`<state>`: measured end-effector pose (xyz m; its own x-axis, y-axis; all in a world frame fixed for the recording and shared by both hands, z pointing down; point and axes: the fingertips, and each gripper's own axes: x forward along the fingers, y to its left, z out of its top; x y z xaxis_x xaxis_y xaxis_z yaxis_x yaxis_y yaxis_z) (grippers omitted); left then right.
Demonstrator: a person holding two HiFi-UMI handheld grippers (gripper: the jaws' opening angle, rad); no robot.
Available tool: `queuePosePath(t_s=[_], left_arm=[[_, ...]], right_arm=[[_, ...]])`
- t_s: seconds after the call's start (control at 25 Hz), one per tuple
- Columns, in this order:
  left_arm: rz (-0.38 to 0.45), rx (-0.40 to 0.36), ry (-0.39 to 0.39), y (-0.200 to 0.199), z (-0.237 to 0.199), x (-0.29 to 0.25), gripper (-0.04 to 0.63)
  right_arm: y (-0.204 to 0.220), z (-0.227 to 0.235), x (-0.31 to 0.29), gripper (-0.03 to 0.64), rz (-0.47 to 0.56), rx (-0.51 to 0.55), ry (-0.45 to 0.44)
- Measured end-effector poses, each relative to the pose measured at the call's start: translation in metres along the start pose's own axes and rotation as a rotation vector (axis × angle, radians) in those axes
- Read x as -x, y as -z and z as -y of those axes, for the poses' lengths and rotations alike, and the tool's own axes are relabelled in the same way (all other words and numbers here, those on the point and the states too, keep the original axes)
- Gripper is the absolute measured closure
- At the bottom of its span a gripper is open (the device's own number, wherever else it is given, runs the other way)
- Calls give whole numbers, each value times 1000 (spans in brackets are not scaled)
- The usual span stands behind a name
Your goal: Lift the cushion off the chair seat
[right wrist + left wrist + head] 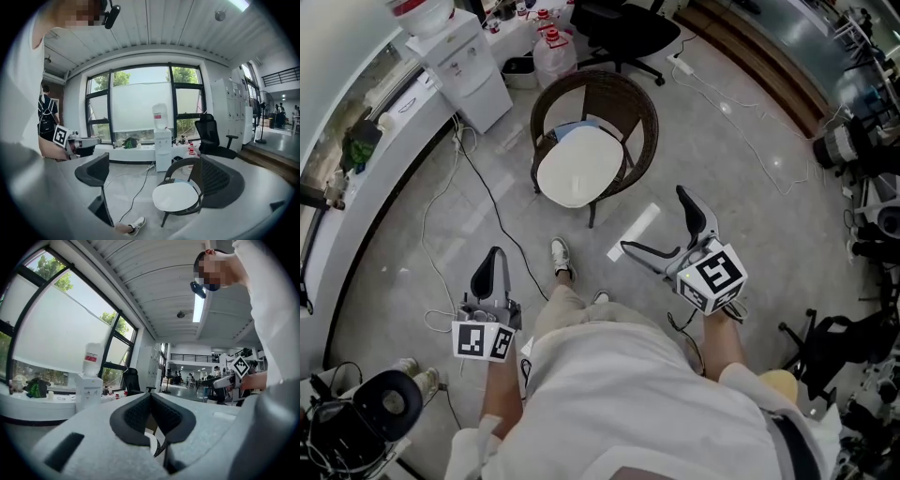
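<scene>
A round white cushion (pixel 577 167) lies flat on the seat of a brown wicker chair (pixel 637 108), a step ahead of the person's feet. In the right gripper view the cushion (pixel 176 197) sits low between the two spread pads. My right gripper (pixel 661 230) is open and empty, held short of the chair to its right front; the same gripper (pixel 157 183) points at the seat. My left gripper (pixel 494 267) hangs lower left, well back from the chair. Its pads (pixel 136 416) meet with nothing between them, so it is shut.
A white water dispenser (pixel 459 66) and a water jug (pixel 555 52) stand behind the chair, with a black office chair (pixel 628 33) beyond. Cables (pixel 487 197) trail over the floor at the left. A white tape strip (pixel 635 230) lies by the chair. Equipment (pixel 862 141) lines the right.
</scene>
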<state>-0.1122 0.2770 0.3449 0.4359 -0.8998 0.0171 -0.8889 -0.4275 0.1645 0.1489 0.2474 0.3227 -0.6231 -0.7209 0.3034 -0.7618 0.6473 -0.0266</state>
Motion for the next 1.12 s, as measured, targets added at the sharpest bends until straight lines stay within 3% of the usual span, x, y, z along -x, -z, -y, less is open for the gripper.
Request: queuePosePath(t_s=[0.28,0.52,0.68,0.84,1.0,1.12], left_arm=[[-2,58,72,11,-52,-100,578],[-15,85,109,3,-125,-182,578],[-15,62,151,-2,-158,-229,578],[-27,76,176,-1,-170,-269,578],[-55,63,205,0,-153,-305,578],[-89,68,176,13,-148,-328,578]], right_arm=[[-16,41,-82,44,-59,9,22],[-50,83,-157,44,-129,9,57],[-57,107,-187,44,-152,-4,104],[-59,124,-210,44,-175,-14,98],[-58,154,-228,44,-172,-22,74],[-47,182,-246,44,-165,-65,39]])
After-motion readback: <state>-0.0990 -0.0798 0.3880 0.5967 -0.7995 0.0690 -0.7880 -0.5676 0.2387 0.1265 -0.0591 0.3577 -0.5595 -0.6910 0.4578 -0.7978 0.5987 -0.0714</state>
